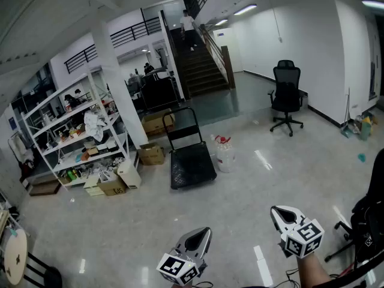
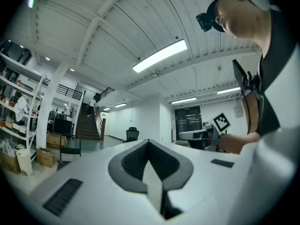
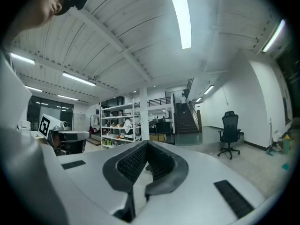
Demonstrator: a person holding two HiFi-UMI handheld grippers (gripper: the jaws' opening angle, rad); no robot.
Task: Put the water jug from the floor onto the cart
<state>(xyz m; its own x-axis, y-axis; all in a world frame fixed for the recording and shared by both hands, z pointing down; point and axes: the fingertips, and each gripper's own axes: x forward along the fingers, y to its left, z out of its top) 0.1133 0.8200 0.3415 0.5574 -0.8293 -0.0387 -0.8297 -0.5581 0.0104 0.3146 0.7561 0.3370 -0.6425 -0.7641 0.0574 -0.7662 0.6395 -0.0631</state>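
**Head view.** The water jug (image 1: 225, 155), translucent with a red cap, stands upright on the grey floor (image 1: 288, 179), just beside the right edge of the black platform cart (image 1: 192, 164). The cart's handle stands upright at its far end. A shelving rack (image 1: 66, 131) and cardboard boxes (image 1: 151, 155) lie to the cart's left. An office chair (image 1: 286, 98) stands well apart to the right, and a person (image 1: 188, 24) is on the staircase (image 1: 201, 71) behind. At the lower edge, the left gripper (image 1: 201, 237) and right gripper (image 1: 281, 215) are held side by side, both far from the jug, each bearing its marker cube.

**Left gripper view.** The jaws meet along a single seam — closed, with nothing between them. Beyond their tip are the staircase and the office chair. The cart's handle shows at the left and the right gripper at the right, level with this one.

**Right gripper view.** The jaws are drawn fully together and hold nothing. Past them stand the shelving rack, the staircase and the office chair, with the left gripper at the left edge — its marker facing the camera.
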